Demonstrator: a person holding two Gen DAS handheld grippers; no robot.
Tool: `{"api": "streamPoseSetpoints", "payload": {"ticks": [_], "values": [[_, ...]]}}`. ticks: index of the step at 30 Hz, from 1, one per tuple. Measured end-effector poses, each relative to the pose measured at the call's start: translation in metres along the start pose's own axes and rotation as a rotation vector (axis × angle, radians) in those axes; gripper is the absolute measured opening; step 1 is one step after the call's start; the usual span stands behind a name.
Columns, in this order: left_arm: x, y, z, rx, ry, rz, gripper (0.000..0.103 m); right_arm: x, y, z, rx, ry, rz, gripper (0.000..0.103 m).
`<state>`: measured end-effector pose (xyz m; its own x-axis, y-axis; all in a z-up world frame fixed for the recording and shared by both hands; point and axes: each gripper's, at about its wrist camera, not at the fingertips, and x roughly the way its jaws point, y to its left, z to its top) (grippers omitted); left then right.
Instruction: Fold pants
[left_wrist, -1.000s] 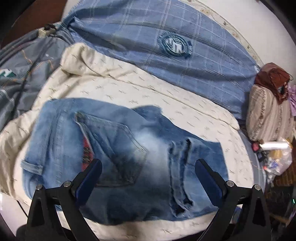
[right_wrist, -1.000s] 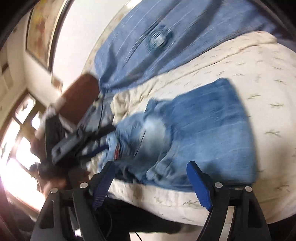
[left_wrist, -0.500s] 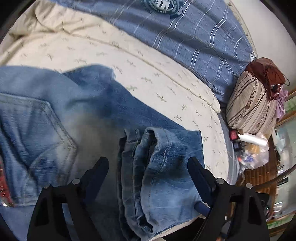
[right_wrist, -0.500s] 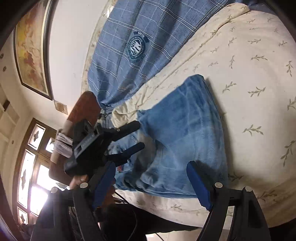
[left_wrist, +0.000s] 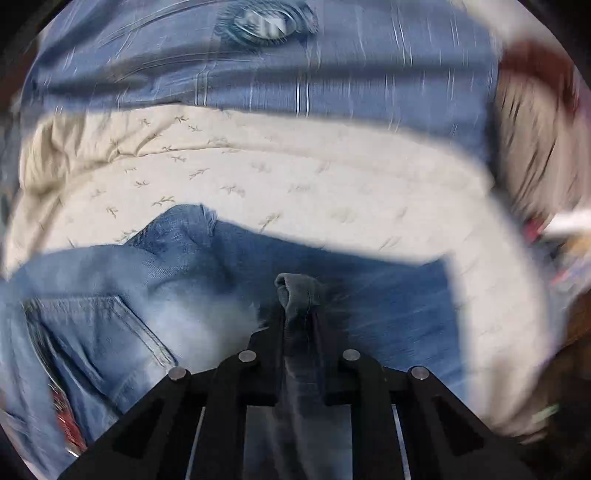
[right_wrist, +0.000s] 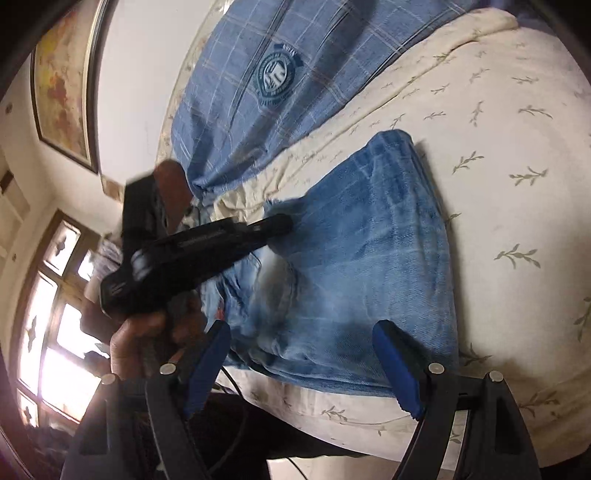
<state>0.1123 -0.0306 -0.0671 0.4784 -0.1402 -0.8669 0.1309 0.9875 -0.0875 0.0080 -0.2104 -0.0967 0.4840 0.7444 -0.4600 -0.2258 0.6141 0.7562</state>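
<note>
Left wrist view is showing the jeans (left_wrist: 369, 295) lying folded on a cream sheet (left_wrist: 295, 177), directly ahead of and beneath the left gripper (left_wrist: 297, 306). Its jaws are standing pressed together, pinching a bunched ridge of denim that is poking up just past the fingertips. A back pocket (left_wrist: 99, 332) is lying to the left of the gripper, with something red showing at the lower left edge. Beyond the jeans, farther forward, a blue plaid blanket (left_wrist: 332, 85) with a round crest is covering the bed; much of this view is blurring, especially on the right.

In the right wrist view, the jeans (right_wrist: 369, 258) are sitting just ahead of the right gripper (right_wrist: 303, 365), whose blue-padded fingers (right_wrist: 397, 365) are standing wide apart and hovering over the near edge of the denim without touching anything. The left gripper (right_wrist: 280, 223) is reaching in from that gripper's left, held by a hand (right_wrist: 147, 332), its tip resting on the far corner of the jeans. Farther left, a framed picture (right_wrist: 62, 81) is hanging on the wall above bright windows (right_wrist: 55, 332).
</note>
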Motion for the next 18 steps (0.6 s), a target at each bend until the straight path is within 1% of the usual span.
{"api": "streamPoseSetpoints", "payload": {"ticks": [1,2,3,5,6,7,9,10,12,13,14,15,16,17,18], "values": [[0.007,-0.001,-0.003,0.017,0.004,0.023,0.017,0.002,0.001,-0.001,-0.015,0.007,-0.026,0.081],[0.005,-0.002,-0.004,0.02,-0.014,0.03,0.017,0.004,0.003,-0.002,-0.026,0.014,-0.038,0.081],[0.003,-0.001,-0.003,0.009,-0.009,0.027,0.018,0.003,0.004,-0.002,-0.031,0.015,-0.042,0.081],[-0.005,0.008,-0.001,-0.048,0.003,-0.038,0.019,-0.002,0.005,-0.001,-0.025,0.002,-0.033,0.082],[-0.012,0.014,0.0,-0.077,-0.005,-0.09,0.023,-0.007,0.005,0.0,-0.02,-0.014,-0.019,0.082],[-0.019,0.018,-0.001,-0.091,-0.018,-0.113,0.027,-0.014,0.006,0.002,-0.014,-0.044,-0.013,0.082],[-0.035,0.022,-0.005,-0.108,-0.053,-0.138,0.029,-0.025,0.005,0.005,-0.004,-0.098,-0.006,0.082],[-0.045,0.022,-0.009,-0.107,-0.073,-0.183,0.032,-0.029,0.003,0.007,0.012,-0.114,0.004,0.082],[-0.052,0.017,-0.015,-0.103,-0.081,-0.271,0.037,-0.027,-0.001,0.007,0.046,-0.106,0.049,0.082],[-0.051,0.013,-0.017,-0.096,-0.07,-0.306,0.044,-0.025,-0.004,0.007,0.066,-0.1,0.065,0.082],[-0.045,0.009,-0.019,-0.088,-0.046,-0.339,0.048,-0.022,-0.006,0.007,0.081,-0.09,0.074,0.082],[-0.031,0.006,-0.02,-0.092,-0.007,-0.338,0.05,-0.015,-0.011,0.008,0.104,-0.065,0.079,0.082],[-0.019,0.005,-0.022,-0.098,0.025,-0.297,0.049,-0.007,-0.018,0.008,0.139,-0.019,0.055,0.082],[0.001,0.004,-0.024,-0.09,0.086,-0.228,0.048,0.001,-0.026,0.006,0.176,0.018,0.017,0.081],[0.006,0.004,-0.025,-0.08,0.084,-0.216,0.046,0.001,-0.031,0.005,0.194,0.013,0.029,0.081]]}}
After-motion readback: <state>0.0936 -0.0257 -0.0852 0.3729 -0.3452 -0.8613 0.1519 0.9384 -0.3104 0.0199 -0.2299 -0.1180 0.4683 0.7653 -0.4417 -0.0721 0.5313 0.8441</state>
